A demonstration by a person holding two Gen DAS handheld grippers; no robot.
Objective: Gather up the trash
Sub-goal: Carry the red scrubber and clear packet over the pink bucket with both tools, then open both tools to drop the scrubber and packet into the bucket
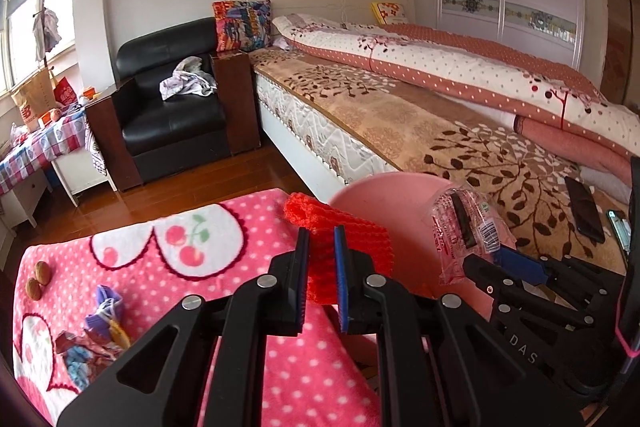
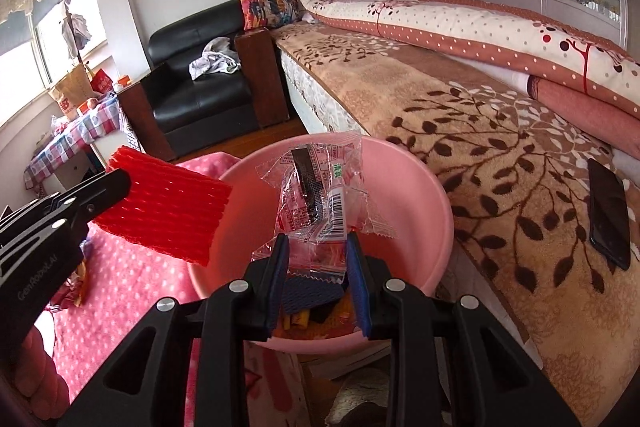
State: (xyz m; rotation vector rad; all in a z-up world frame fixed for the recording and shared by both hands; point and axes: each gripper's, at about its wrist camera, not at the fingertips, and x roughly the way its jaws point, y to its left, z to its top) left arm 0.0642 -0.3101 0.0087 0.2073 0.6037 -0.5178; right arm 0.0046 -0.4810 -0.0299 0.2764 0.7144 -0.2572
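Basin (image 2: 420,187): pink, under both loads, likely the drop-off.
Left gripper (image 1: 320,267): clamps red foam net (image 1: 344,247).
Right gripper (image 2: 318,259): pinches clear wrapper (image 2: 316,187), ready to drop.

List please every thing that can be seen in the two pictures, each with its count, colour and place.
foam net: 1, red, held over the basin's edge
plastic wrapper: 1, clear with red print, held over the basin
basin: 1, pink, beside the bed, trash inside
blanket: 1, pink with white dots, left of the basin
walnuts: 2, brown, on the blanket
wrappers: a few, purple and mixed, on the blanket
phone: 1, black, on the bed
bed: 1, brown leaf cover, right side
armchair: 1, black, beside the bed
cushion: 1, multicoloured, at the bed's head
left gripper: black, shut on the foam net
right gripper: black, shut on the plastic wrapper
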